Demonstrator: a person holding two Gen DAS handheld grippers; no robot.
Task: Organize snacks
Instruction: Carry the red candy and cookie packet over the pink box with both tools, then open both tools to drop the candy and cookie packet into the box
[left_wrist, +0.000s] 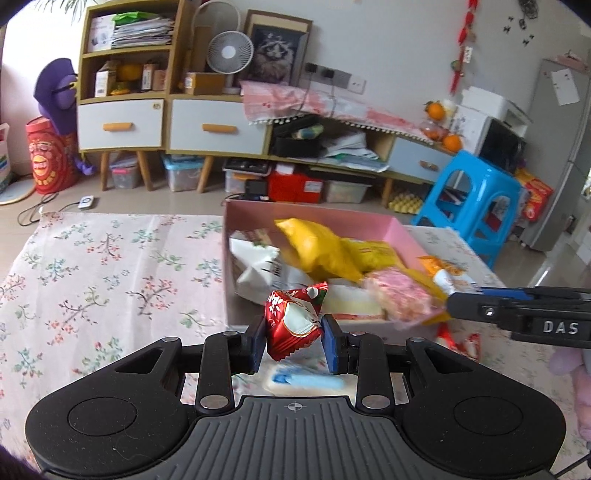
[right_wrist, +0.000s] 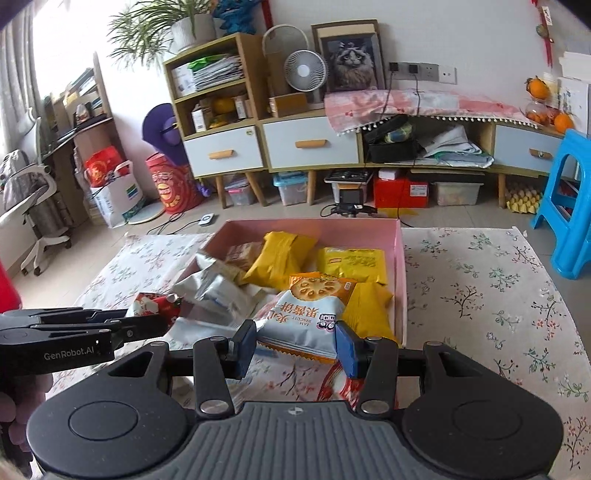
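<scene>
My left tool (left_wrist: 293, 338) is clamped on a small red snack packet (left_wrist: 293, 325), held just short of the pink box (left_wrist: 402, 230) ahead. My right tool (right_wrist: 295, 345) pinches a white-and-orange jam biscuit bag (right_wrist: 308, 314) over the box's near edge. I judge both should travel further forward past the wall, then release low over the yellow packs (right_wrist: 280, 254) so nothing spills onto the floral desk (right_wrist: 480, 295).

The left gripper (left_wrist: 294, 341) pinched a shiny red crinkly snack packet (left_wrist: 293, 325). The right gripper (right_wrist: 295, 345) squeezed a white-and-orange biscuit bag (right_wrist: 308, 314), just beside that packet.
</scene>
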